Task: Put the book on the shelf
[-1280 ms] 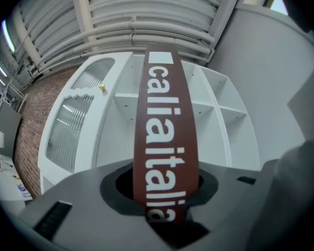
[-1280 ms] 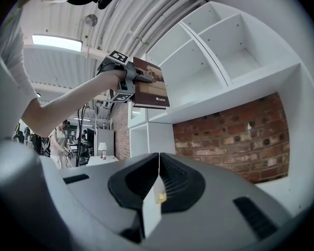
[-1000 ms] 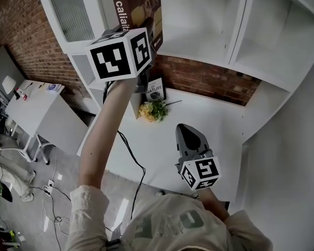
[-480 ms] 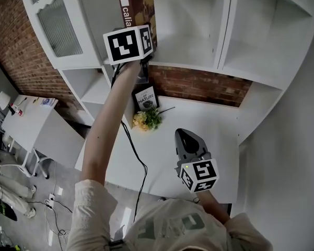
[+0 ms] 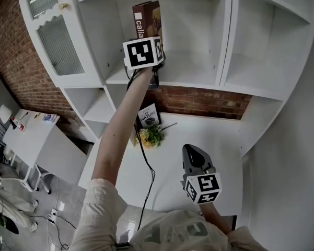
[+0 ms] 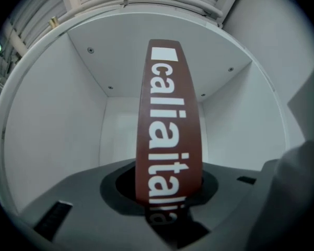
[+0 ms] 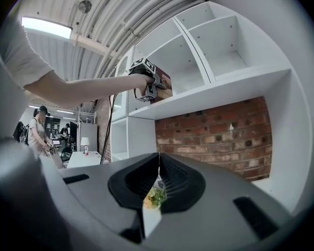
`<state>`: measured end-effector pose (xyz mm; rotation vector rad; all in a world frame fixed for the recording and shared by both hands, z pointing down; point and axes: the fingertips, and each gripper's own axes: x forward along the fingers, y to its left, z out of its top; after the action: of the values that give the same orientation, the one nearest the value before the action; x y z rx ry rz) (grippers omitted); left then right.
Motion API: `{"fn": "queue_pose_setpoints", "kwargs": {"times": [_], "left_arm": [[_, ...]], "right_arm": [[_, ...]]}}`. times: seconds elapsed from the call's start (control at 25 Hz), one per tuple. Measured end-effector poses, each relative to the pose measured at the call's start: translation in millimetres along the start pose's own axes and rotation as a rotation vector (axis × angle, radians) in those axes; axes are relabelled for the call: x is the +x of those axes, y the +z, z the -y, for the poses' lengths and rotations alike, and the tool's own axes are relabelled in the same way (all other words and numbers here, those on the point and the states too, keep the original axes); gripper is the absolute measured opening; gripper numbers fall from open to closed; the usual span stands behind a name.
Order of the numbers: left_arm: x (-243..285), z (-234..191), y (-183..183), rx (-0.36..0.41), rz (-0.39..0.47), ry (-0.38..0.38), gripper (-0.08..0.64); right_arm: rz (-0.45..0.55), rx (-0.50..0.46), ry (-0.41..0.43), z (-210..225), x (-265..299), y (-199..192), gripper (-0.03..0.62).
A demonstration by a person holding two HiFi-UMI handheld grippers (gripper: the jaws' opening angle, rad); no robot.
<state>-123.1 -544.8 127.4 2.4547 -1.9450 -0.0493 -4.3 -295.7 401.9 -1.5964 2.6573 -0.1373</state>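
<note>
- The left tongs (image 6: pixel 167 200) have lifted over the last second, carrying the book (image 5: pixel 148 19) up towards 12 o'clock and into the open compartment of the shelf (image 5: pixel 193 75).
- They remain clenched on the book's lower end; it stands upright with its spine facing out.
- I cannot tell whether its bottom edge touches the shelf board, so placing looks near but unfinished.
- The right tongs (image 5: pixel 192 153) are closed on nothing, idle at 5 o'clock over the desk (image 5: pixel 219 135).

My bare left arm (image 5: pixel 123 124) reaches high, the grey left hand-held gripper (image 6: pixel 167 195) clamped on a brown book (image 6: pixel 170 114); the right hand-held gripper (image 5: pixel 192 153) sits low, jaws together.
</note>
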Motion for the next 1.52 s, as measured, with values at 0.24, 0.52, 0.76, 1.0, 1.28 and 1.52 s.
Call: {"fn": "queue_pose_setpoints", "kwargs": {"times": [0.24, 0.52, 0.76, 1.0, 1.28, 1.52], "left_arm": [[30, -1, -1, 0.029, -0.011, 0.008, 0.155], [53, -1, -4, -0.018, -0.027, -0.02, 0.155], [61, -1, -1, 0.015, -0.008, -0.017, 0.155], [63, -1, -1, 0.015, -0.012, -0.01, 0.155], [59, -1, 1, 0.027, -0.019, -0.004, 0.156], [32, 0, 15, 0.004, 0.039, -0.002, 0.16]], "right_arm": [[0.002, -0.017, -0.043, 10, 4, 1, 0.017], [-0.01, -0.014, -0.084, 20, 3, -1, 0.017], [-0.017, -0.019, -0.112, 27, 0, -2, 0.017], [-0.008, -0.004, -0.125, 32, 0, 2, 0.017], [0.014, 0.041, -0.125, 29, -8, 5, 0.017], [0.023, 0.051, -0.119, 27, -19, 10, 0.017]]}}
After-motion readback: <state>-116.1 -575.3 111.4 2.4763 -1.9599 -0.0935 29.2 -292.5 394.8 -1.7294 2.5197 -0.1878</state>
